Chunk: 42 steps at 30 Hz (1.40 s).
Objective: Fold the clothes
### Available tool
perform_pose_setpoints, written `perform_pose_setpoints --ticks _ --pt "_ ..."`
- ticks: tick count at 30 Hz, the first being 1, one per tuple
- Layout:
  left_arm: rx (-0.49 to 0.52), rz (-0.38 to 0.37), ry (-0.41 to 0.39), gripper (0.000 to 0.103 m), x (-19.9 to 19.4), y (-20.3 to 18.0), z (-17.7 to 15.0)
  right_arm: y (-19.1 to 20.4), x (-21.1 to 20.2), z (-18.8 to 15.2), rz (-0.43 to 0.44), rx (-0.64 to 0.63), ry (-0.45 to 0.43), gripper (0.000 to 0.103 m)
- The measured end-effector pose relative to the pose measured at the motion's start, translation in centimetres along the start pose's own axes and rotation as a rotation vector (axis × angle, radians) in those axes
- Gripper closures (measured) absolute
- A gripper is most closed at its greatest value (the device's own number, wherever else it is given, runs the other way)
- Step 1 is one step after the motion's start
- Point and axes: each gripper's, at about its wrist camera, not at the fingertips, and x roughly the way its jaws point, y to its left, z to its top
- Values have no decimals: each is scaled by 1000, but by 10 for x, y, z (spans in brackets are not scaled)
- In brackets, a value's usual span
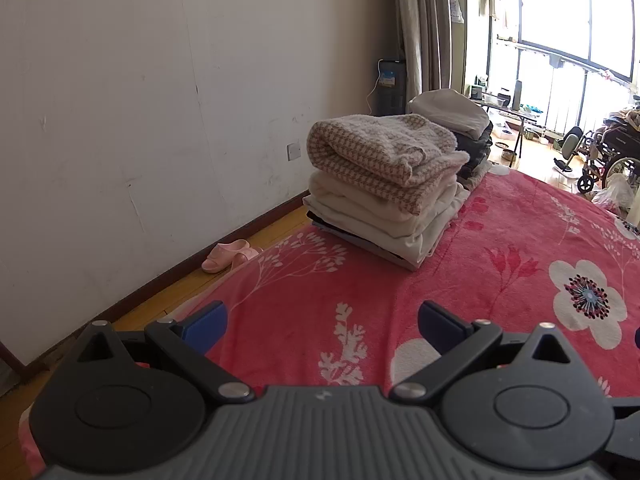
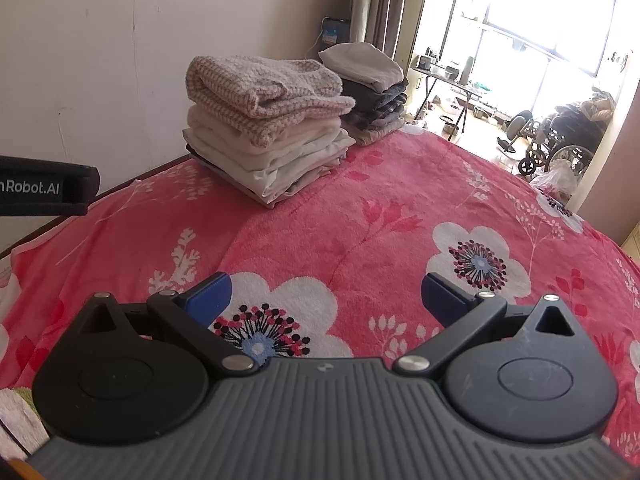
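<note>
A: What colour is the blanket (image 2: 360, 220)?

B: Pink-red, with big white flowers that have dark and blue dotted centres, plus white sprigs and darker red leaves.

A: And the top piece of the near stack (image 2: 260, 96)?

B: A small pink-and-cream houndstooth check. Under it the folded things are cream and white, with a dark layer at the bottom.

A: The far stack (image 2: 372, 92)?

B: White on top, dark grey below, beige at the base.

A: The slippers (image 1: 230, 254)?

B: Pale pink, on a yellowish wood floor (image 1: 160, 300).

A: The gripper pads (image 1: 206, 326)?

B: Blue, on black arms.
</note>
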Motion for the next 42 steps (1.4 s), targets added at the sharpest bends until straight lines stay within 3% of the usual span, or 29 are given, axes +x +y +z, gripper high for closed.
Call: perform_pose_setpoints --ticks 42 --pt "-6 2 4 1 1 2 0 3 2 -2 -2 -7 21 1"
